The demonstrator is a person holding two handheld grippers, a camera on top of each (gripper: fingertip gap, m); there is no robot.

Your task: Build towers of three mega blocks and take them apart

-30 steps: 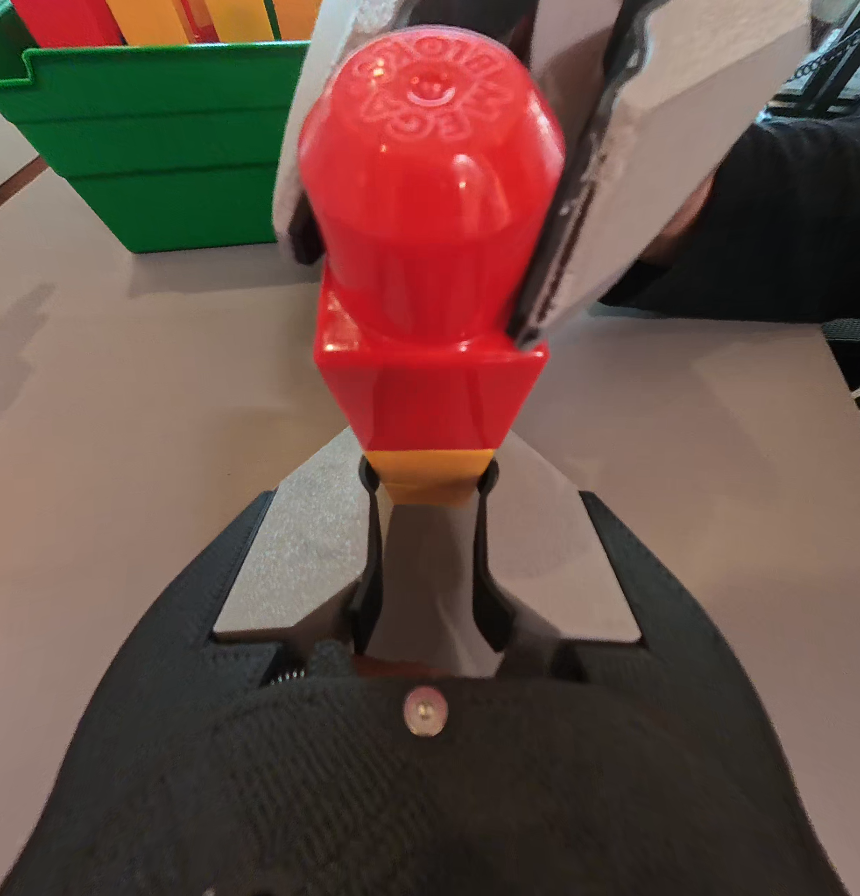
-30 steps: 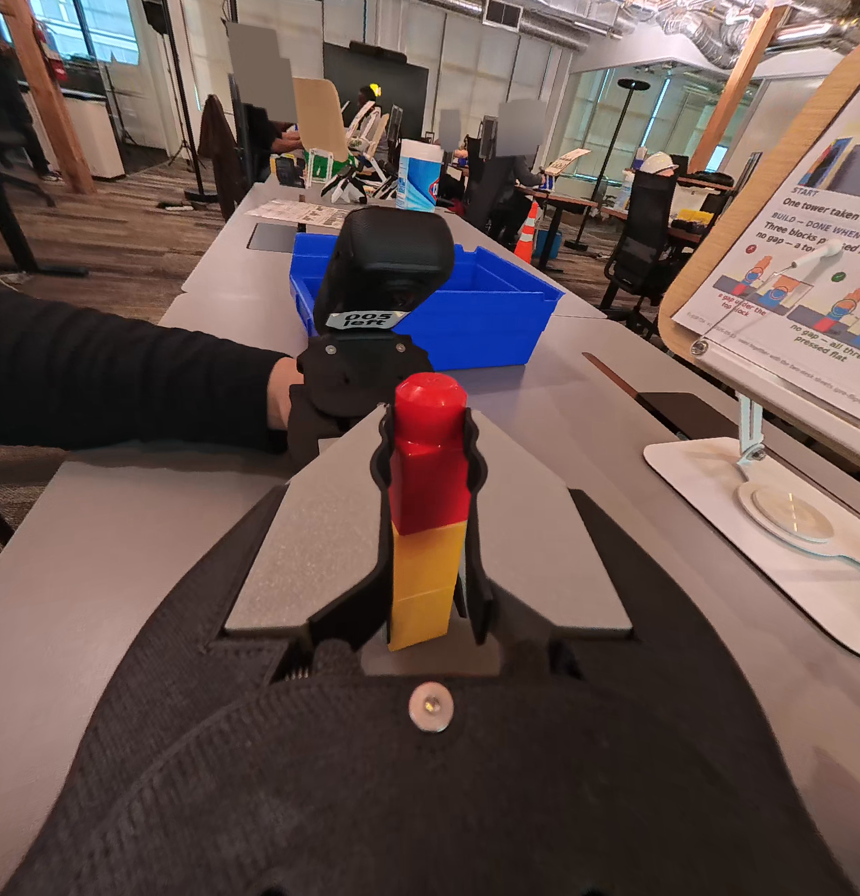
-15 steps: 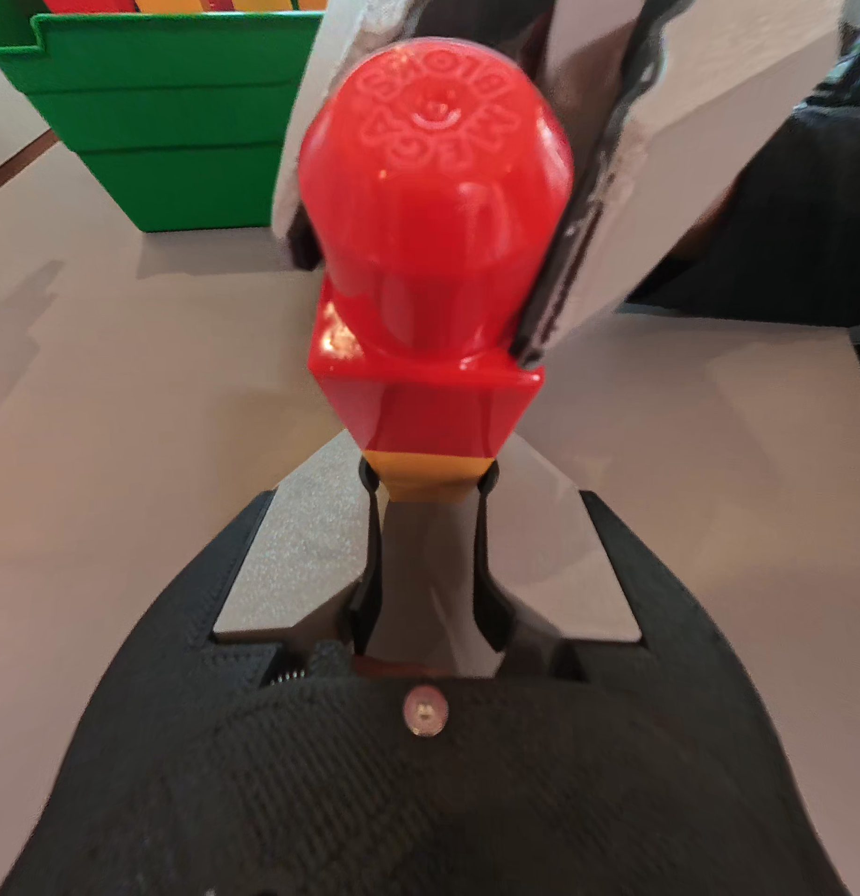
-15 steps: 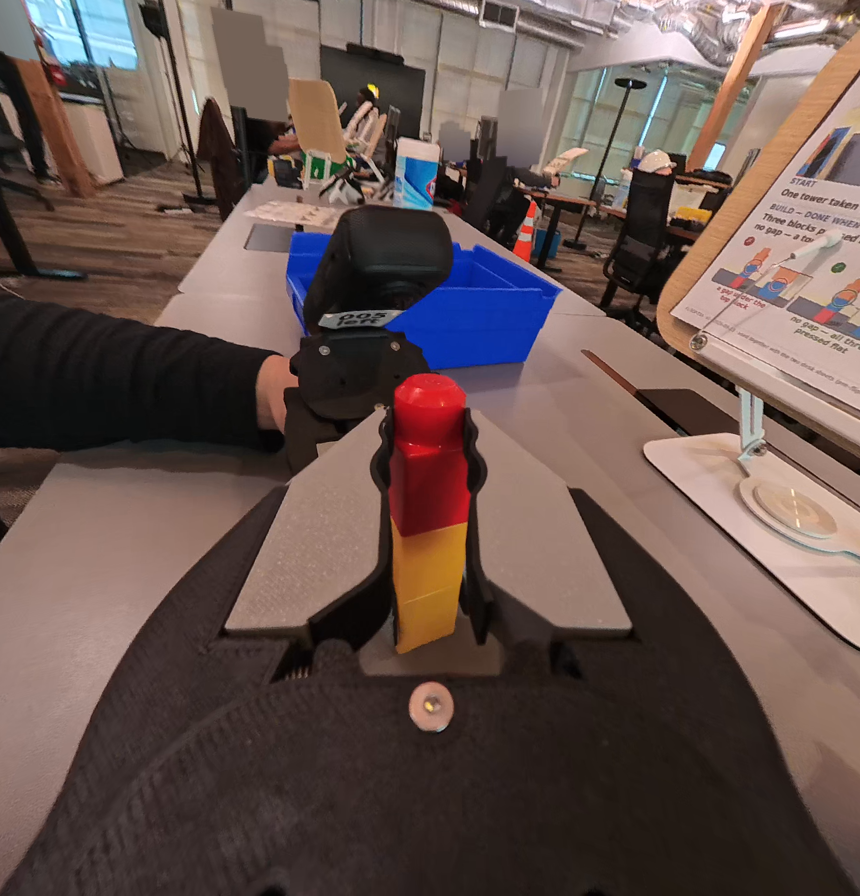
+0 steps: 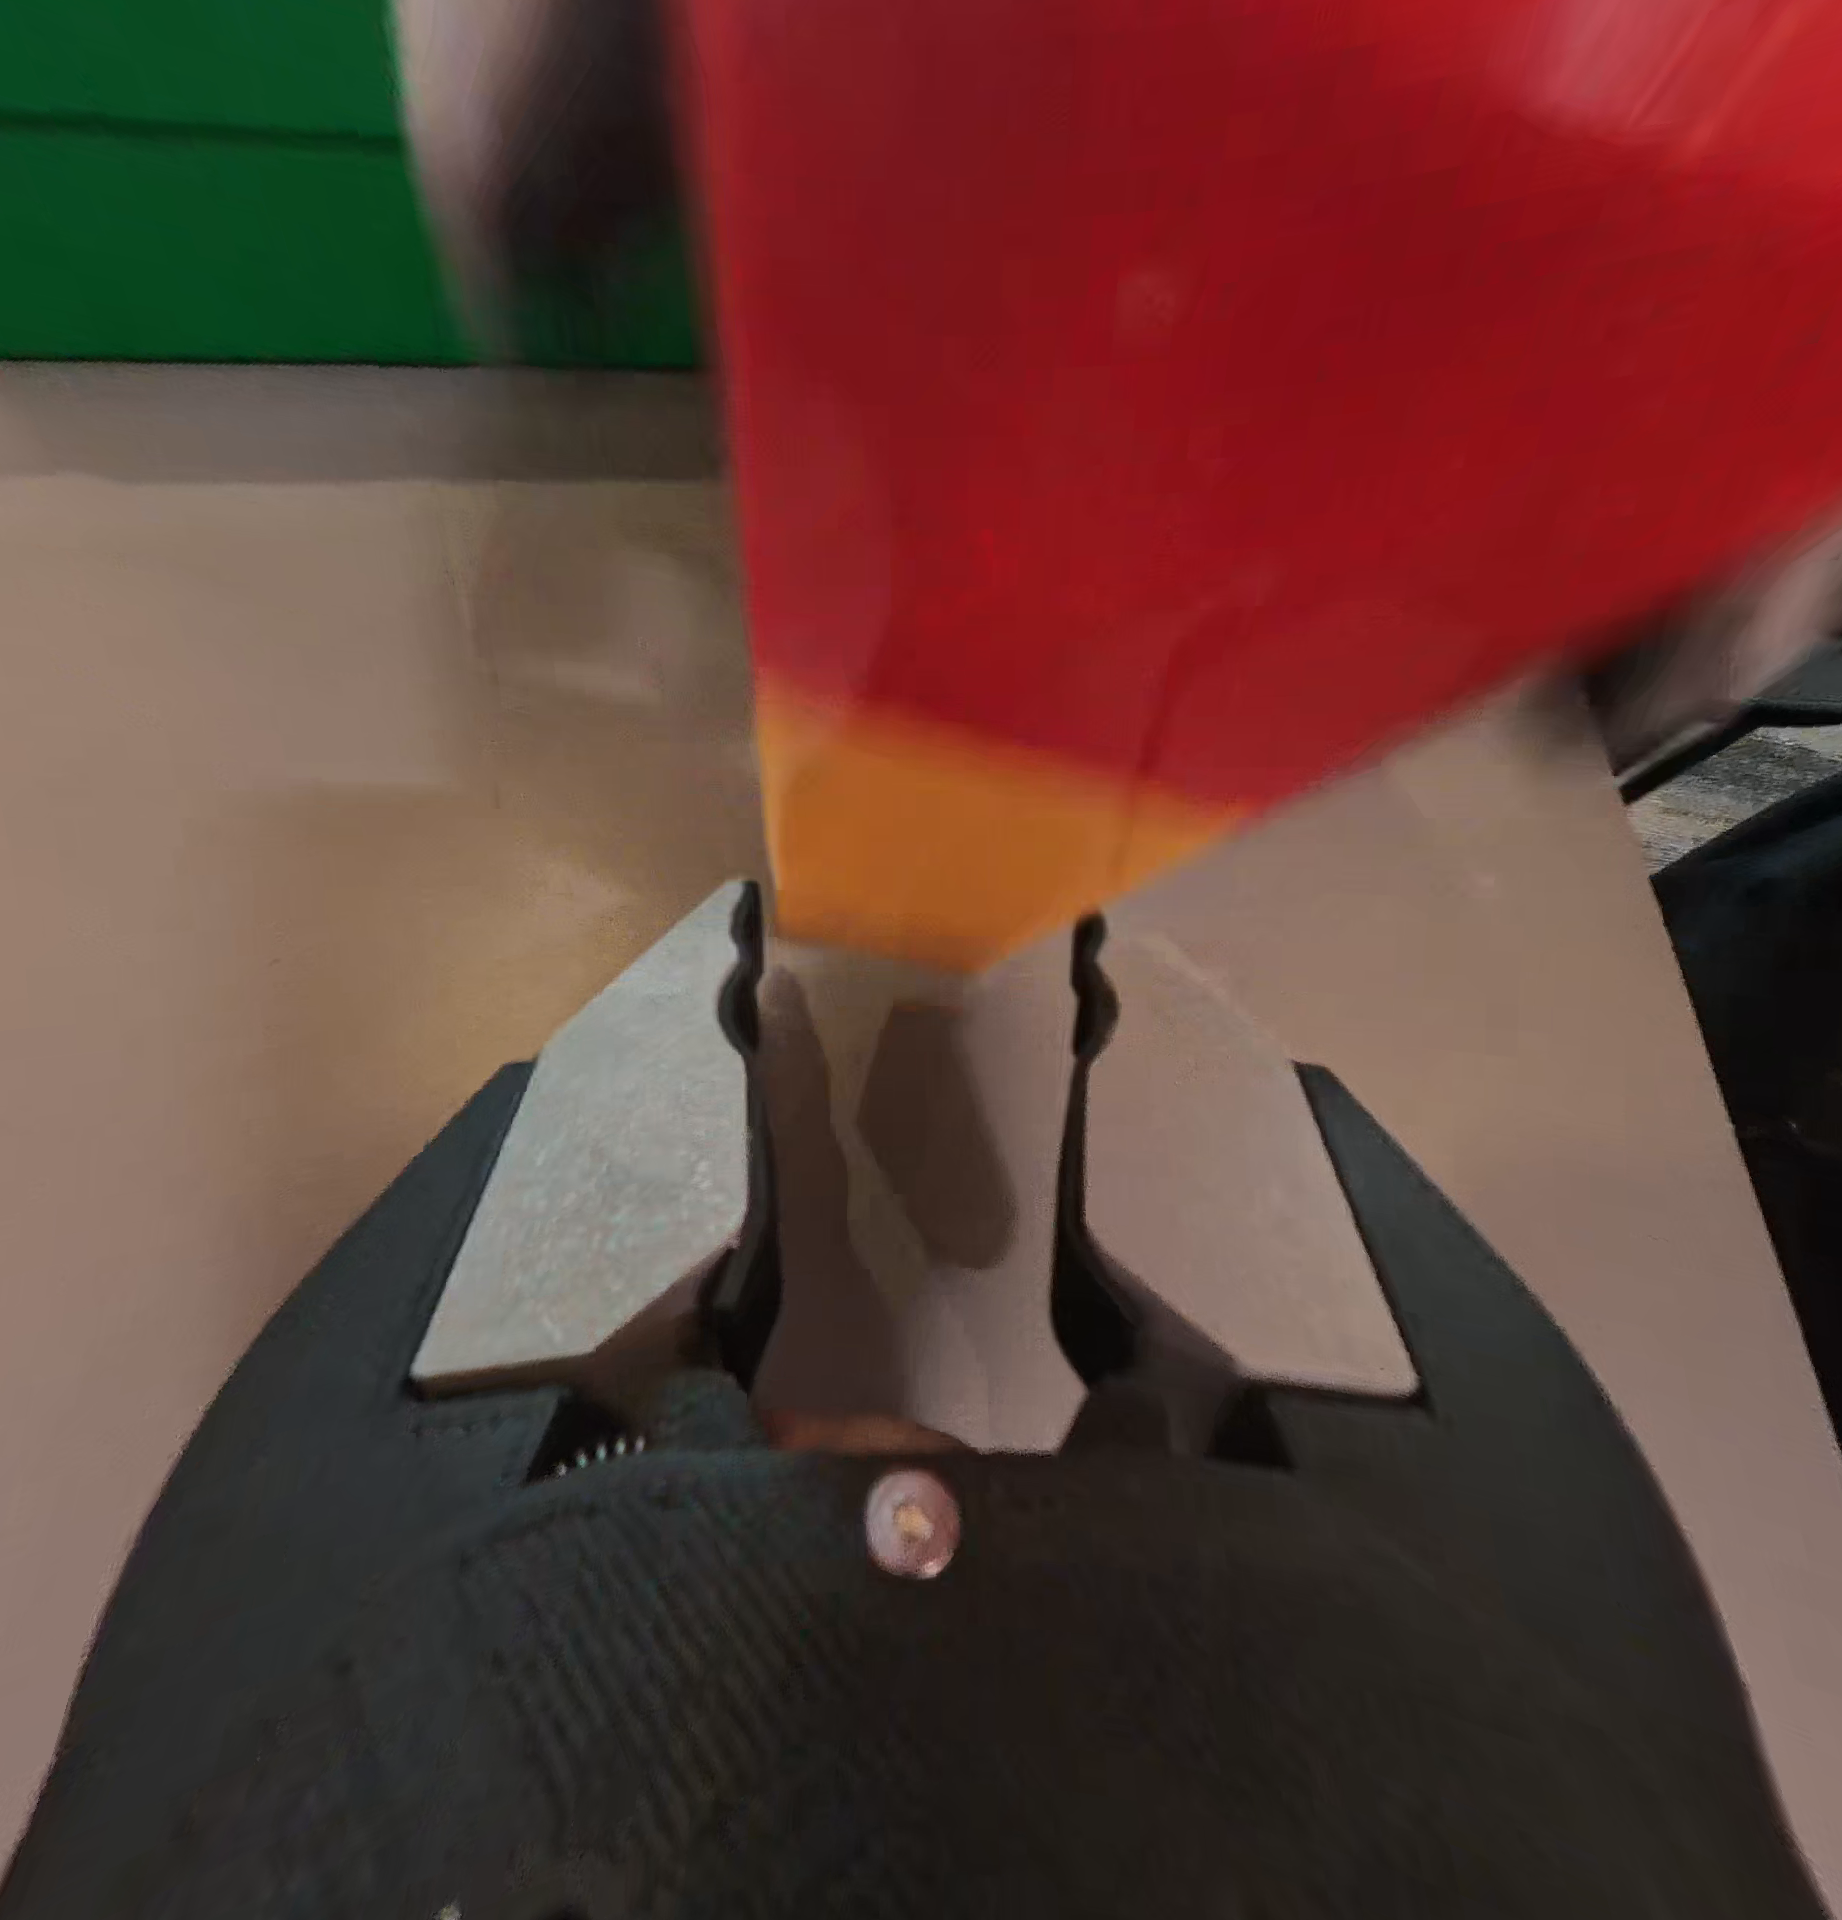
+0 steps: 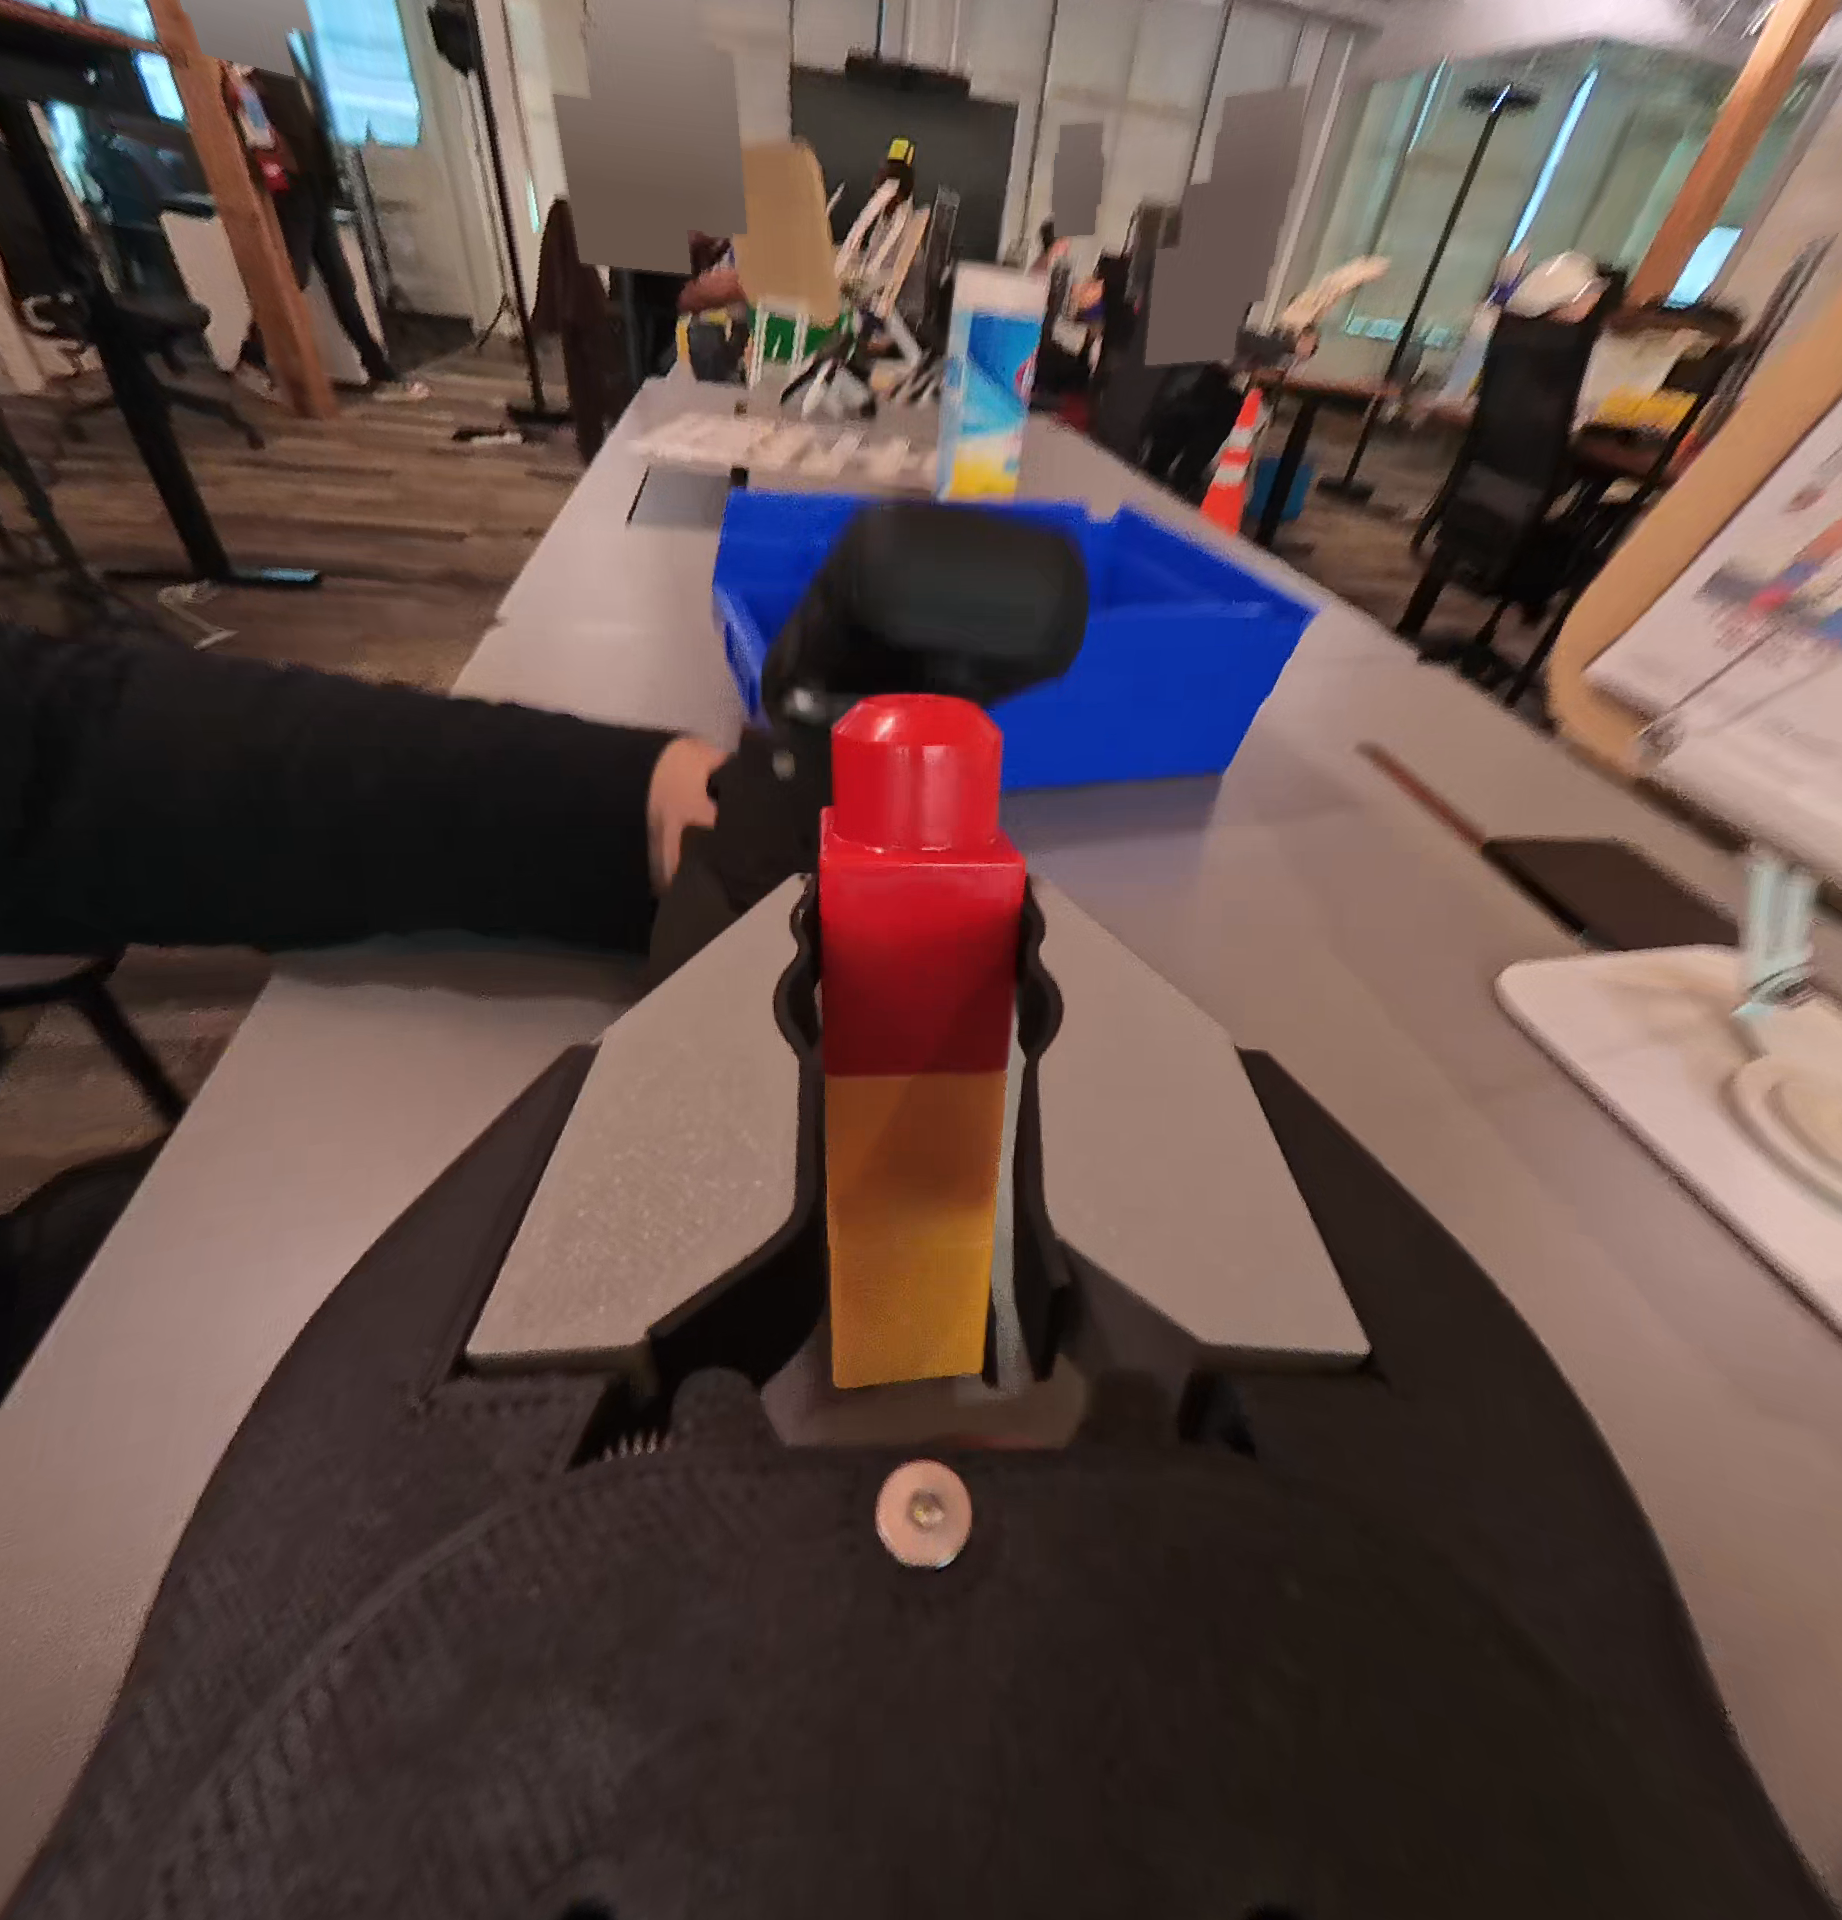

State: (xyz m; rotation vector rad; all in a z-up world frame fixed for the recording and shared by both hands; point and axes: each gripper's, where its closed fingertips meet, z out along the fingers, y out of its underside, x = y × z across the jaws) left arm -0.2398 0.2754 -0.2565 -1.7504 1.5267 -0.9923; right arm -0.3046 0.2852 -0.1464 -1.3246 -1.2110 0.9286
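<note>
1. Our right gripper [image 6: 922,997] has its fingers clenched on a two-block stack: a glossy red plastic mega block [image 6: 917,925] with a round stud on top, pressed onto a yellow plastic mega block [image 6: 912,1226]. The stack lies along the fingers, stud pointing away, held above the grey surface [image 6: 1260,935].
2. Our left gripper [image 5: 917,935] has its fingers parted; the yellow end of the stack sits right at the tips, but we cannot tell whether they touch it.
3. Handling, as we judge it: hollow moulded plastic, light and stiff, with slick faces. The flat side walls are the place to grip; the rounded stud would slip. The press fit likely needs a firm straight pull or a slight bend at the seam.
4. The right wrist view gives us the whole stack, the blue plastic bin [image 6: 1187,665] behind, the other gripper's black body and a dark sleeve [image 6: 273,800], plus an instruction board [image 6: 1779,540] at right.
5. The left wrist view alone shows the green plastic bin [image 5: 190,187] at far left, and the stack from its base end, badly blurred.
</note>
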